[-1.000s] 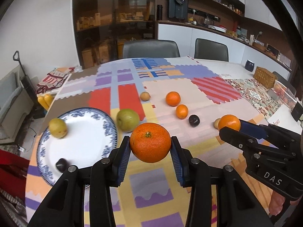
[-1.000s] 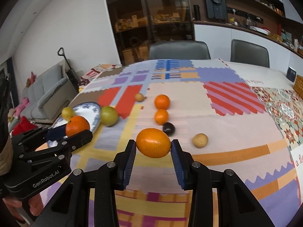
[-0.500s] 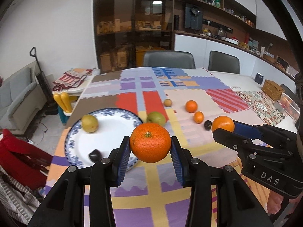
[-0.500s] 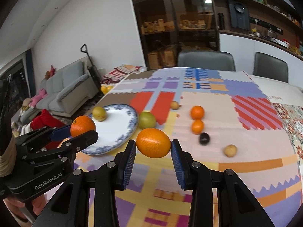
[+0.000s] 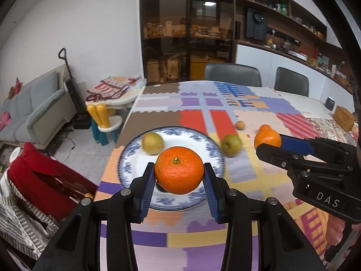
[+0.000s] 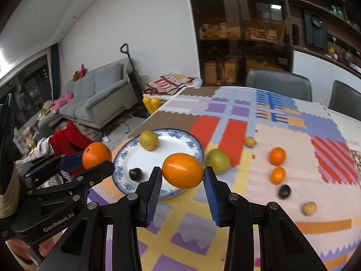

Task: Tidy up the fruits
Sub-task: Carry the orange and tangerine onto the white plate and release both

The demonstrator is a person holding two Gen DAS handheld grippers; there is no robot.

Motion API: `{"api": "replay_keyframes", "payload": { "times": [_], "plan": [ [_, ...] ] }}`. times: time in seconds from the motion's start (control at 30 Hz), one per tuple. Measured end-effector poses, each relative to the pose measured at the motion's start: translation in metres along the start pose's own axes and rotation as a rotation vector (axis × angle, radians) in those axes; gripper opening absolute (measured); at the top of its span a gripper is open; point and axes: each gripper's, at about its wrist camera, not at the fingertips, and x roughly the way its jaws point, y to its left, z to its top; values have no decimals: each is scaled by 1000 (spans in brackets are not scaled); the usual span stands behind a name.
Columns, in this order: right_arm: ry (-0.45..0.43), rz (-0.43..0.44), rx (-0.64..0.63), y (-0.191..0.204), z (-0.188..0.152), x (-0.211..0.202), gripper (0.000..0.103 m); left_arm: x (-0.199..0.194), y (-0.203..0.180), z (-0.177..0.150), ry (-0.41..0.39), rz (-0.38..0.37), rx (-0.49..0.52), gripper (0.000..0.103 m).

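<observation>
My left gripper [image 5: 179,176] is shut on a round orange [image 5: 179,169] and holds it over the near part of a blue-rimmed white plate [image 5: 135,155]. My right gripper [image 6: 182,178] is shut on an oval orange [image 6: 182,170], above the plate's right rim [image 6: 196,142]. On the plate lie a yellow-green fruit [image 6: 148,140] and a dark plum [image 6: 135,174]. A green apple [image 6: 217,160] sits just right of the plate. The right gripper also shows in the left wrist view [image 5: 268,144], and the left gripper in the right wrist view [image 6: 97,160].
On the patchwork tablecloth to the right lie two small oranges [image 6: 277,155], a dark plum [image 6: 284,191] and two small tan fruits [image 6: 309,208]. The table's left edge is close to the plate. Chairs [image 5: 232,74] stand at the far side; a wicker basket [image 5: 344,117] sits far right.
Both grippers have swung left with their oranges. The plate has come under them, and the loose fruits have shifted to the right in both views.
</observation>
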Motion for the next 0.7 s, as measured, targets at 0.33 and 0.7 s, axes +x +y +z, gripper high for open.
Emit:
{"api": "replay_keyframes", "payload": {
  "times": [0.33, 0.7],
  "plan": [
    [82, 42, -88, 26, 14, 54, 39, 39, 36, 5, 64, 25, -26, 41],
    [160, 20, -75, 17, 23, 109, 39, 96, 52, 10, 158, 4, -48, 41]
  ]
}}
